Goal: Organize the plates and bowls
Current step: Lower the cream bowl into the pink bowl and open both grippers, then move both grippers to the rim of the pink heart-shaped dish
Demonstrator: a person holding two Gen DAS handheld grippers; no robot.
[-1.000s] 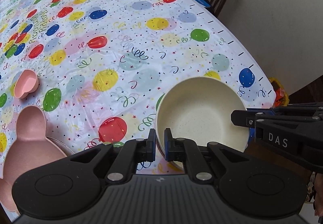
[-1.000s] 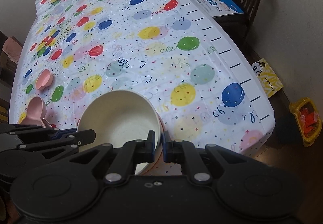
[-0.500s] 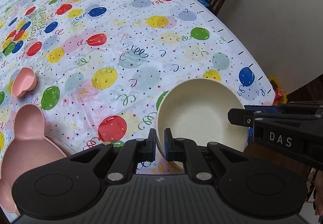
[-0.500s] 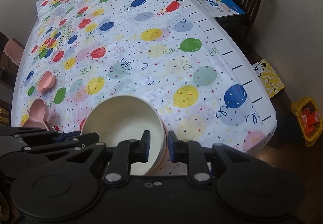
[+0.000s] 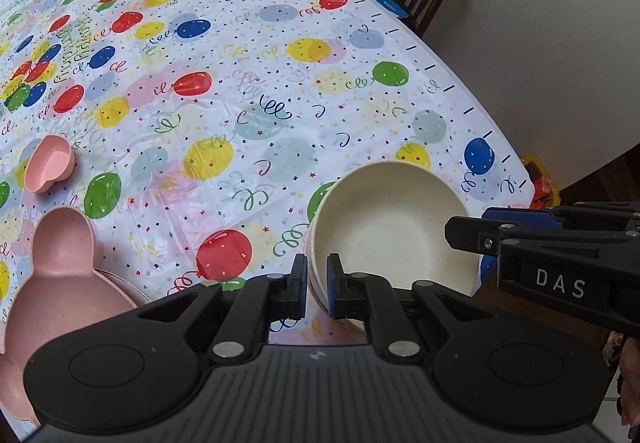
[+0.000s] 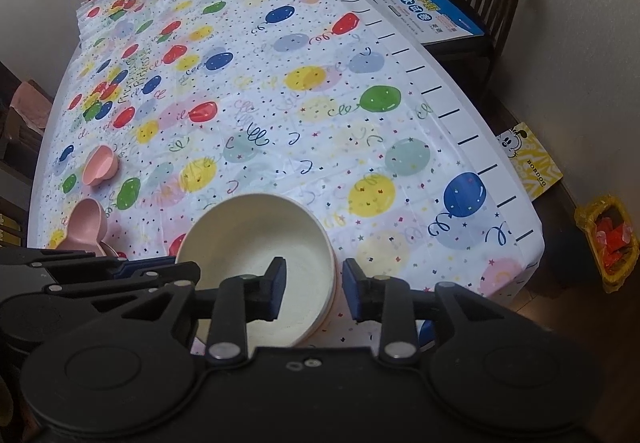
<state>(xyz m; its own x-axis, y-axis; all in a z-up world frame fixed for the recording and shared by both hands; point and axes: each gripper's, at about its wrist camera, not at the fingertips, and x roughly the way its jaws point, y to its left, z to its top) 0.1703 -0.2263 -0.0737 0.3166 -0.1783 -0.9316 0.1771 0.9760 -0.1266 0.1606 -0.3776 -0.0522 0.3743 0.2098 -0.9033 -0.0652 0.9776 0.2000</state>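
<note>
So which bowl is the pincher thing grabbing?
The big cream bowl at the table's near edge. The left gripper pinches its rim. The small pink heart-shaped bowl sits far off, untouched.

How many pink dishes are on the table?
2 plainly: a small pink bowl at the far left, and a big eared pink plate near the front-left edge. Another rim shows beneath the plate, so more may be hidden.

Left gripper [image 5: 317, 285] clamped on cream bowl [image 5: 394, 225] rim.
Pink plate [image 5: 52, 283] at left; small pink bowl [image 5: 50, 163] beyond.
</note>
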